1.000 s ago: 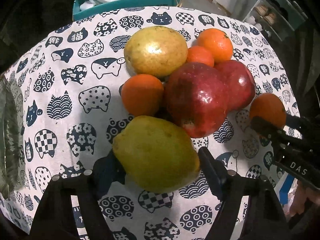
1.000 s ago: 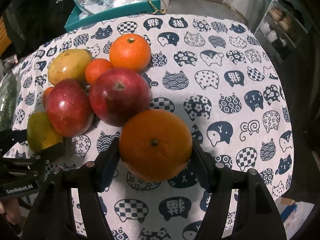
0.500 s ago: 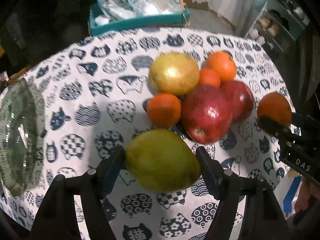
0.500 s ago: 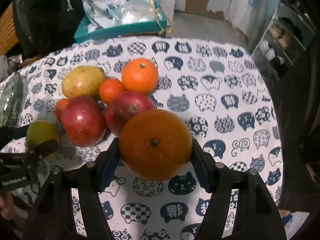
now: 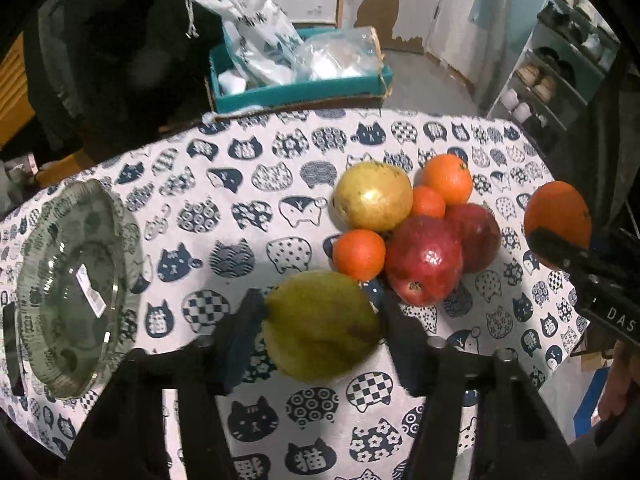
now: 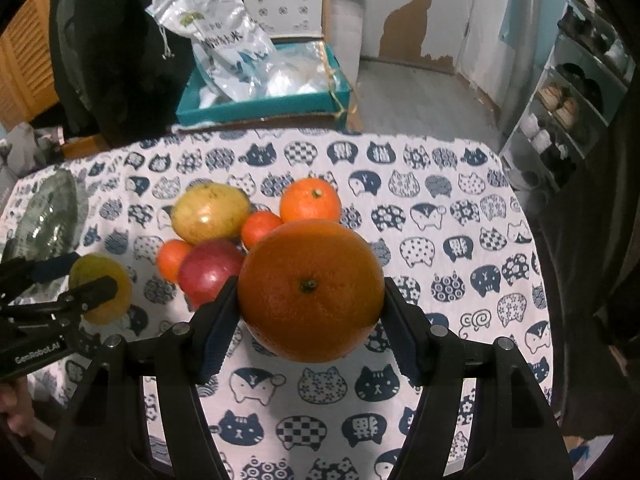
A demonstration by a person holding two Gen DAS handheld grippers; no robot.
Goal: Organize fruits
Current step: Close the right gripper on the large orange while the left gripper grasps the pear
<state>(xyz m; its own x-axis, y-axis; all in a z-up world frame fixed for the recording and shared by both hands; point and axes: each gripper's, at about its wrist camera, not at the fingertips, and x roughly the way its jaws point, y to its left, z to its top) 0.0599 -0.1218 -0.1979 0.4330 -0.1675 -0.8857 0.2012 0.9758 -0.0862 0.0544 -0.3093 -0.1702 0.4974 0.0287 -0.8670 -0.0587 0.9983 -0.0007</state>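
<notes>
Left wrist view: left gripper (image 5: 320,322) with jaws closing in on a green pear (image 5: 320,326), both pads pressed on its flanks, the fruit held above the cat-print surface (image 5: 224,216). Beyond the pear, toward the far right part of the surface, a heap of fruit: a yellow pear (image 5: 373,196) at the far side, a small tangerine (image 5: 359,255) beside it on the near side, a red apple (image 5: 424,266) touching that tangerine, a second red apple (image 5: 476,236) behind it, a tiny tangerine (image 5: 428,202) and a medium orange (image 5: 448,178) at the far end of the heap. At the left edge, a clear glass bowl (image 5: 72,288) with a scalloped rim and a label inside, nothing in it. At the right edge, the right gripper (image 5: 560,236) clamped on a large orange (image 5: 556,212), seen from the side. Past the far edge, a teal box (image 5: 300,92) stuffed with plastic bags. Right wrist view: right gripper (image 6: 310,304) with jaws clamped on the large orange (image 6: 310,290), stem scar facing the camera, fruit clear of the surface (image 6: 440,208). Behind it, the same heap near the middle: yellow pear (image 6: 210,212), medium orange (image 6: 310,202), tiny tangerine (image 6: 260,228), small tangerine (image 6: 172,258), one red apple (image 6: 208,272) partly hidden by the near jaw. At the left edge, the left gripper (image 6: 86,280) gripping the green pear (image 6: 100,288), with the glass bowl (image 6: 52,216) beyond it. Teal box (image 6: 260,100) past the far edge.
</notes>
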